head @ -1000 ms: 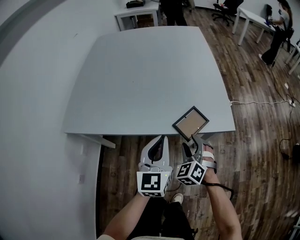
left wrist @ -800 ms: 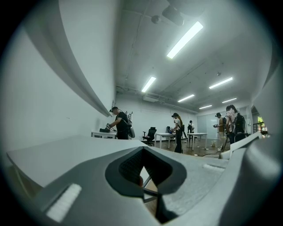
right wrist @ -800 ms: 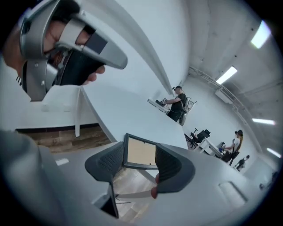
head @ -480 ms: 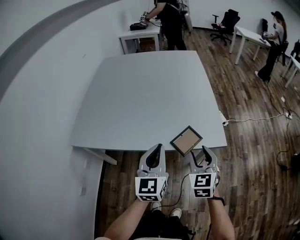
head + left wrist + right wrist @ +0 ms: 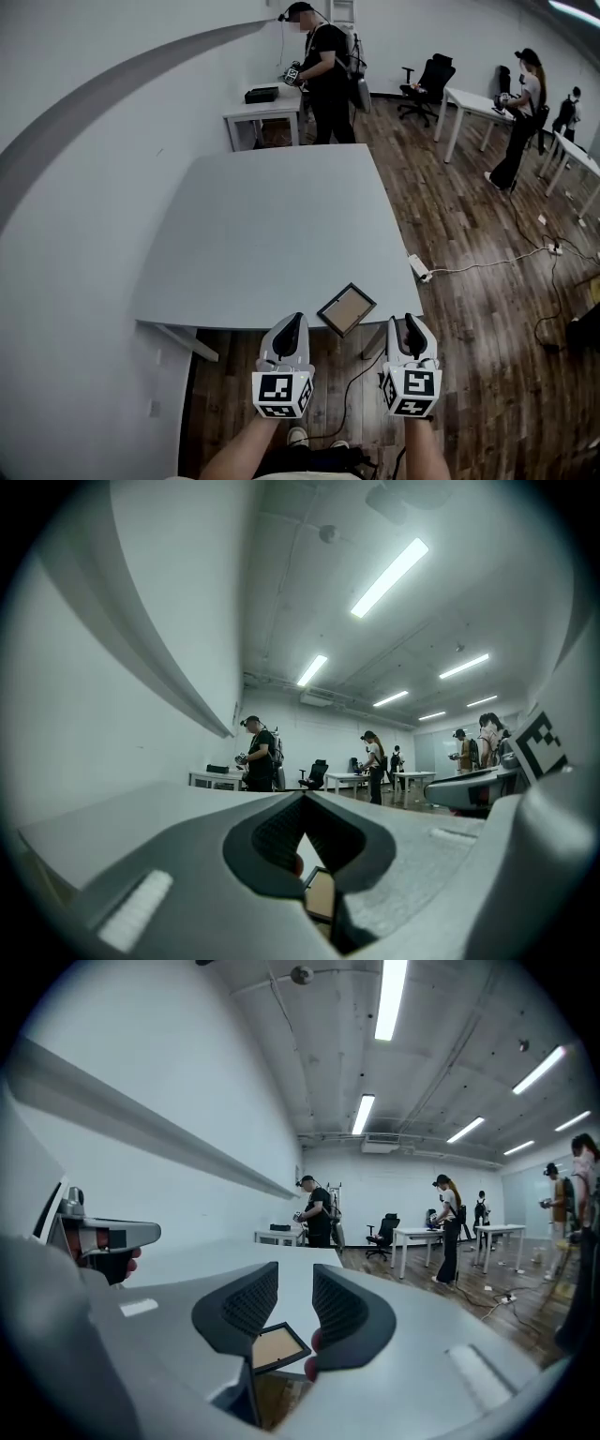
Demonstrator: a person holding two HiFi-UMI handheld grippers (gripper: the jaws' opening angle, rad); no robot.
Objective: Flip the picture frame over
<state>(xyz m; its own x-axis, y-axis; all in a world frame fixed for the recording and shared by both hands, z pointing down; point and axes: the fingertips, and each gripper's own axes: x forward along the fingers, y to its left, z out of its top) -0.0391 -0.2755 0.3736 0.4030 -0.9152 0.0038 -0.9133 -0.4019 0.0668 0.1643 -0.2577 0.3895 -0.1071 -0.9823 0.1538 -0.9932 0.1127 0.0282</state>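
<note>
The picture frame (image 5: 346, 308) lies flat at the front edge of the grey table (image 5: 262, 234), black rim around a brown panel that faces up. It also shows low between the jaws in the left gripper view as the frame (image 5: 321, 892) and in the right gripper view as the frame (image 5: 275, 1346). My left gripper (image 5: 294, 322) hovers just before the table edge, left of the frame, jaws closed together and empty (image 5: 302, 808). My right gripper (image 5: 412, 323) hangs off the table to the frame's right, with a gap between its pads and nothing in it (image 5: 295, 1293).
A power strip (image 5: 419, 269) and its cable lie on the wood floor to the right of the table. Behind the table a person (image 5: 323, 70) stands at a small white desk (image 5: 262, 108). More desks, an office chair (image 5: 429, 84) and other people fill the far right.
The right gripper, which touched the frame's corner a second ago, has pulled back and apart from it. The frame now rests on the table. The head view has tilted up.
</note>
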